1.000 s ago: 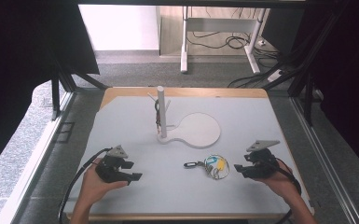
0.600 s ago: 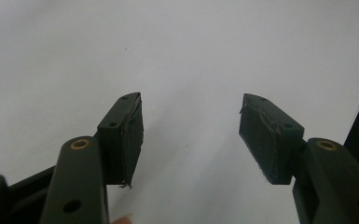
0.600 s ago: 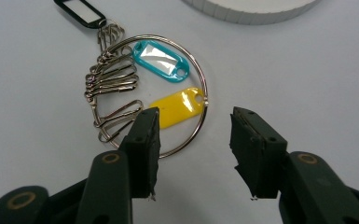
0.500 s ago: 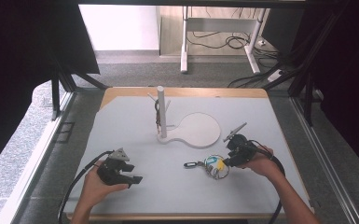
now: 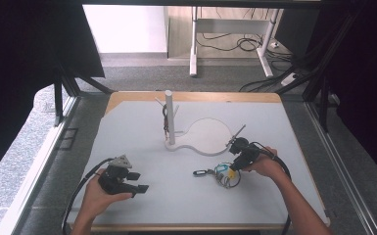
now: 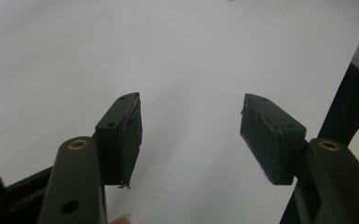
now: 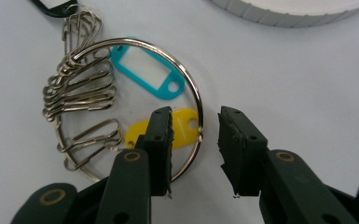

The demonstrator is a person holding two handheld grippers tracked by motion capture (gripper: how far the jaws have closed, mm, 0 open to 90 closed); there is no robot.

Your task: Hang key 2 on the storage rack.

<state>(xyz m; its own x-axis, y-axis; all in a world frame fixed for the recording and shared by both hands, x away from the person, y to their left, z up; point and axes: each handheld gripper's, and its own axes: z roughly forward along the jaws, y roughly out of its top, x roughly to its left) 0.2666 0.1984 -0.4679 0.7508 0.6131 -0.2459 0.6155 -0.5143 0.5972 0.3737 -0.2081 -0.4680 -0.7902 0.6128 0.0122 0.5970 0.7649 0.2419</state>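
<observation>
Now you are lowering the right gripper (image 7: 195, 140), jaws partly apart, astride the ring (image 7: 130, 109), nothing gripped yet. Left gripper (image 6: 191, 135) is waiting wide apart, w/o load. Stand (image 5: 169, 120) is probably the goal.

The black two-jaw left gripper (image 5: 138, 182) sits low in the person's left hand (image 5: 100, 193), grey three-cornered plate on top, jaws spread wide with bare surface between the pads (image 6: 129, 140). The black two-jaw right gripper (image 7: 195, 147) tips steeply downward in the right hand (image 5: 264, 165), forearm stretching forward, cable looping behind the wrist. Its jaws stand partly apart, a narrow gap between the worn pads.
</observation>
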